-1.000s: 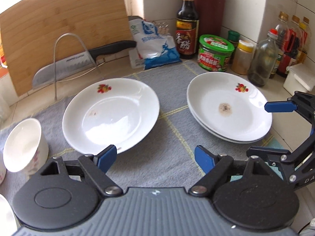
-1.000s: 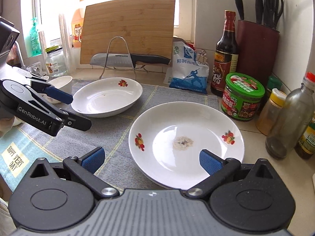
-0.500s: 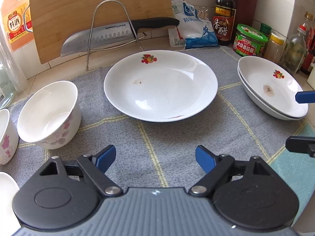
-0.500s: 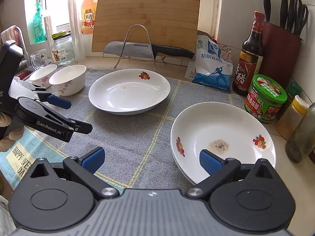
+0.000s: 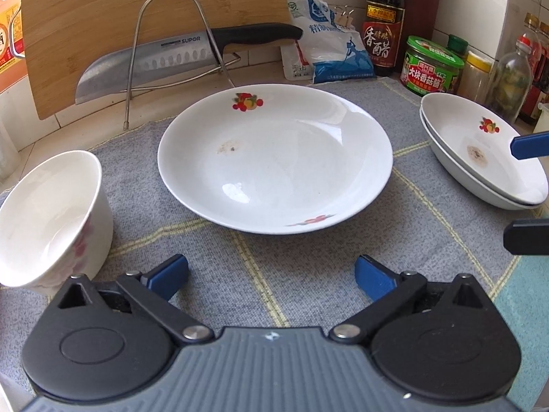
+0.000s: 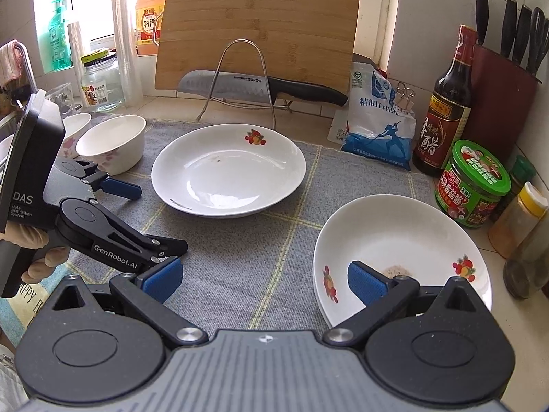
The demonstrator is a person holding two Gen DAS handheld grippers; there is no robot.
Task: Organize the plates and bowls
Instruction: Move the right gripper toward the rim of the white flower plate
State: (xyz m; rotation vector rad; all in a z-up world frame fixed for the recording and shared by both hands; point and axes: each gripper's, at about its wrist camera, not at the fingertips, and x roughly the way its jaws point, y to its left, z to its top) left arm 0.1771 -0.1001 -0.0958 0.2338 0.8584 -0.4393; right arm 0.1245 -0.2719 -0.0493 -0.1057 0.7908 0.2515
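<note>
**Both tongs open and empty over the grey mat**

We see the left tongs (image 5: pixel 271 274) low over the grey checked mat (image 5: pixel 308 274), their jaws opening wide with nothing but cloth between the blue pads. Straight ahead of them, a short way off and not touching, lies the single white plate (image 5: pixel 274 158) with a fruit motif on its rim and a small brown smear inside. Just to their left stands a white bowl (image 5: pixel 51 216) with pink flowers, upright on the mat and close beside the left pad.

Our right tongs (image 6: pixel 262 283) also stand wide apart and hold nothing. Their right pad hangs over the near rim of the stack of two plates (image 6: pixel 411 233) at the right end of the mat; we cannot tell whether it touches the rim. The left pad is over bare cloth. In the right wrist view the single plate (image 6: pixel 228 170) sits ahead and to the left, well apart from the stack, and the flowered bowl (image 6: pixel 113 147) stands beyond the left tongs (image 6: pixel 151 218), with a second bowl (image 6: pixel 73 134) partly hidden behind it.

At the back of the surface a kitchen knife (image 6: pixel 260 86) rests on a wire rack in front of a bamboo cutting board (image 6: pixel 260 24).
</note>
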